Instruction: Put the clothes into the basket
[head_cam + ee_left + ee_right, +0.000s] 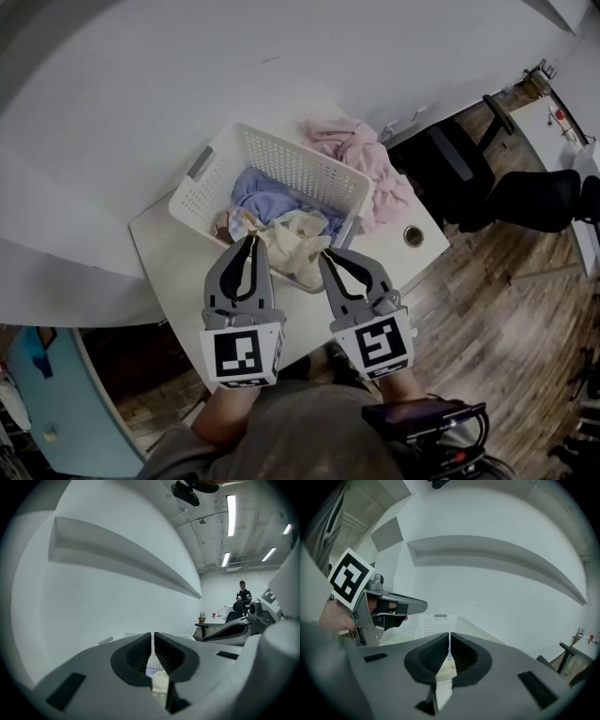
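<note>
A white mesh basket (200, 190) stands on a white table (173, 267). Inside it lie a blue cloth (262, 195) and a cream cloth (295, 242), which spills over the near rim. A pink cloth (361, 150) is heaped on the table against the basket's far right side. My left gripper (249, 239) reaches the near rim at the cream cloth's left edge; its jaws are shut, with cream fabric (159, 682) in the slit. My right gripper (327, 254) is at the cloth's right edge, shut with a cream fold (445, 673) pinched between its pads.
A small round object (413, 235) lies at the table's right corner. Black office chairs (525, 197) stand on the wood floor to the right. A white wall rises right behind the basket. In the right gripper view the basket (436, 624) is just ahead.
</note>
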